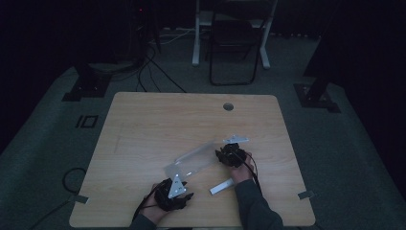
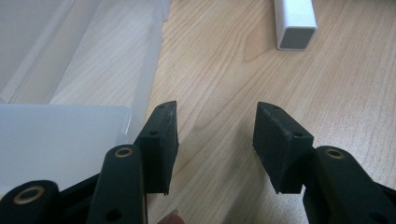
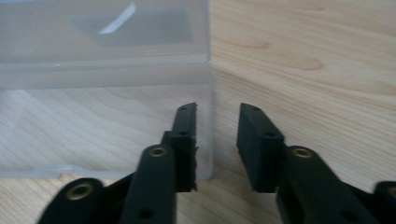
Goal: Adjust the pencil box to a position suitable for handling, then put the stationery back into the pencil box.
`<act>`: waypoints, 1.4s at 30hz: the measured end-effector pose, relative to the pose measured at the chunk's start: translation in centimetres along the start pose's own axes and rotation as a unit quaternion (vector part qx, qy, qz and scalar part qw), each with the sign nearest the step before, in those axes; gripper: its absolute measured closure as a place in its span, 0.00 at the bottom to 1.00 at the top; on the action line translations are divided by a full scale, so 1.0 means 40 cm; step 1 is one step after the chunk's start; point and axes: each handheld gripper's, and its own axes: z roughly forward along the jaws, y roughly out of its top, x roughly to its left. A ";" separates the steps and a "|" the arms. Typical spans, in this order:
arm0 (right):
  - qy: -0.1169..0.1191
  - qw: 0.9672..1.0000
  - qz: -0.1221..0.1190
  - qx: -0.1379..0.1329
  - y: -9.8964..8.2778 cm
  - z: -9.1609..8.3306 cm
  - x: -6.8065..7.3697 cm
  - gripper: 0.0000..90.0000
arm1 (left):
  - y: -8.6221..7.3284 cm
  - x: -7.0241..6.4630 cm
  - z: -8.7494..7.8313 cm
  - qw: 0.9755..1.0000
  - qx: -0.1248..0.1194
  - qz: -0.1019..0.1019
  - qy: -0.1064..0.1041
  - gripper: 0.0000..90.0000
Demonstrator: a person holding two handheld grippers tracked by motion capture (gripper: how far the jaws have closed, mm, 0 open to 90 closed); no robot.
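Note:
A long clear plastic box (image 1: 194, 160) lies slantwise on the wooden table (image 1: 158, 124) between my two grippers. My right gripper (image 1: 221, 154) is at the box's right end. In the right gripper view its jaws (image 3: 217, 121) straddle the thin end wall of the box (image 3: 102, 56), one jaw inside and one outside, with gaps on both sides. My left gripper (image 1: 184, 191) sits by the box's near left end, jaws (image 2: 215, 121) open over bare wood, the box (image 2: 70, 70) just beside its left jaw. A short white square tube (image 1: 221, 187) (image 2: 295, 23) lies by the right forearm.
A round cable hole (image 1: 228, 106) is set in the table's far side. A dark folding chair (image 1: 234, 43) and white frame legs stand beyond the table, with cables on the floor at the left. Both hands work close to the table's near edge.

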 end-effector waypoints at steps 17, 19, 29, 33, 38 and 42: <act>-0.044 0.999 0.005 -0.018 -0.052 -0.094 -0.078 0.56 | 0.002 -0.003 0.005 1.000 -0.003 -0.002 -0.004 0.55; -0.056 0.998 0.002 -0.013 -0.070 -0.104 -0.091 0.55 | 0.003 -0.004 0.005 1.000 -0.003 -0.001 -0.003 0.55; -0.073 0.997 0.005 -0.003 -0.130 -0.130 -0.131 0.53 | 0.010 -0.011 0.004 1.000 -0.010 -0.005 -0.013 0.55; -0.076 0.997 0.008 0.000 -0.145 -0.139 -0.139 0.53 | 0.015 -0.015 0.003 1.000 -0.014 -0.006 -0.015 0.54; -0.078 0.997 0.010 0.005 -0.166 -0.148 -0.151 0.52 | 0.028 -0.024 0.001 1.000 -0.021 -0.005 -0.019 0.53; -0.078 0.997 0.010 0.008 -0.178 -0.152 -0.153 0.51 | 0.039 -0.028 0.000 0.999 -0.025 -0.003 -0.022 0.52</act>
